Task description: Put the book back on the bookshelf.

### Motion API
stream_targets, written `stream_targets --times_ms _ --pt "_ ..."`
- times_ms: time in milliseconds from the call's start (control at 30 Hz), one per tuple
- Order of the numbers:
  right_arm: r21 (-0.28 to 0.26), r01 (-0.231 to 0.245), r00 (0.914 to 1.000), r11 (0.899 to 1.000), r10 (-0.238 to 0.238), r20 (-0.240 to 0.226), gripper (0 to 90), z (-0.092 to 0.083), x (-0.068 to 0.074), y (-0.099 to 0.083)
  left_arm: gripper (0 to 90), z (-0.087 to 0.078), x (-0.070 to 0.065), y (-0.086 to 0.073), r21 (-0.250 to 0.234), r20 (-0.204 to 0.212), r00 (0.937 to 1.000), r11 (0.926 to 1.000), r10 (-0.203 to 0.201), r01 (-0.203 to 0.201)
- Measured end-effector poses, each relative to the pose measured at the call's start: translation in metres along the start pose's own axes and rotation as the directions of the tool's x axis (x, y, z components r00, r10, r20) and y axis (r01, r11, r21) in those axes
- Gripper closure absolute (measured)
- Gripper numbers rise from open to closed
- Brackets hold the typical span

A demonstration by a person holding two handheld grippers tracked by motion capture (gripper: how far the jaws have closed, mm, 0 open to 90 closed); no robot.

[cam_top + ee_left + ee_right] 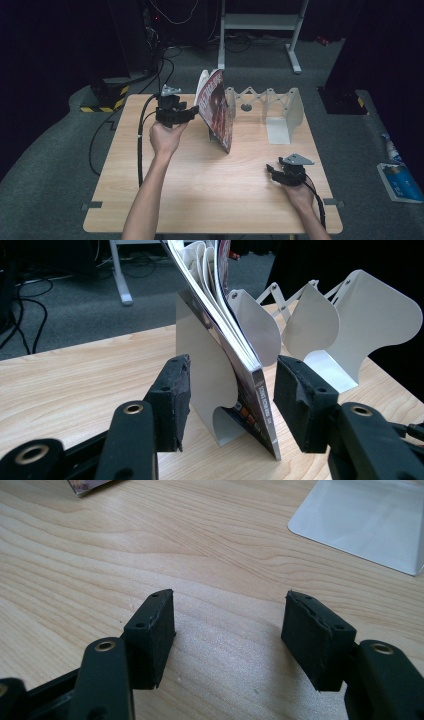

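From above, a wooden bench [200, 190] carries one magazine [216, 107] and one white folding rack [272, 107] with several upright dividers. The magazine stands tilted at the rack's left end, near the far edge of the bench, its red cover facing the person. The left claw [192, 112] is raised just beside the magazine's left side, and from here I cannot tell whether it touches. The right claw [271, 171] rests low near the bench's right front, well apart from both magazine and rack. The left gripper view adds what the high view leaves unclear — the left claw [230, 400] is spread, with the magazine's [250, 400] bottom corner and one white divider [200, 365] standing between the two pads, a gap showing on each side, so nothing is pinched. The magazine leans against that divider with its pages fanning open at the top; three more divider leaves [320, 320] show behind it, none holding anything. The right gripper view shows the right claw [227, 640] spread over bare bench [100, 555] with nothing between its pads — a corner of the rack's flat base [360, 520] lies beyond, at upper right.
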State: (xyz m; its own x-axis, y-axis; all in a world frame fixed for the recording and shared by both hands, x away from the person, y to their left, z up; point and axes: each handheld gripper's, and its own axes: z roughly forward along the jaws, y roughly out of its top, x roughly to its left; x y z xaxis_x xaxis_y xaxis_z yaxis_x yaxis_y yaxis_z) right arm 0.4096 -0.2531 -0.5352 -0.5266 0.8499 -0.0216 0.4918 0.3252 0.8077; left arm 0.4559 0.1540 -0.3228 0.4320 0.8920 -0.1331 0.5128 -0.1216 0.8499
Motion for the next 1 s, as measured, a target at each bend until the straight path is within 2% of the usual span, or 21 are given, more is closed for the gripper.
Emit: stream_targets --times_ms 400,633,1000 --pt "0.000 0.000 1.0000 1.000 0.000 0.000 37.7 0.000 0.000 0.000 48.4 -0.010 0.000 -0.003 -0.007 0.019 0.9998 1.0000 0.001 -0.001" --pt "0.000 0.000 1.0000 1.000 0.000 0.000 37.7 0.000 0.000 0.000 48.6 -0.011 0.000 -0.008 0.004 0.031 0.9995 1.0000 0.000 -0.001" --pt "0.000 0.001 1.0000 1.000 -0.001 0.000 37.7 0.000 0.000 0.000 48.9 -0.023 0.006 -0.014 -0.006 0.038 0.9993 1.0000 -0.006 0.006"
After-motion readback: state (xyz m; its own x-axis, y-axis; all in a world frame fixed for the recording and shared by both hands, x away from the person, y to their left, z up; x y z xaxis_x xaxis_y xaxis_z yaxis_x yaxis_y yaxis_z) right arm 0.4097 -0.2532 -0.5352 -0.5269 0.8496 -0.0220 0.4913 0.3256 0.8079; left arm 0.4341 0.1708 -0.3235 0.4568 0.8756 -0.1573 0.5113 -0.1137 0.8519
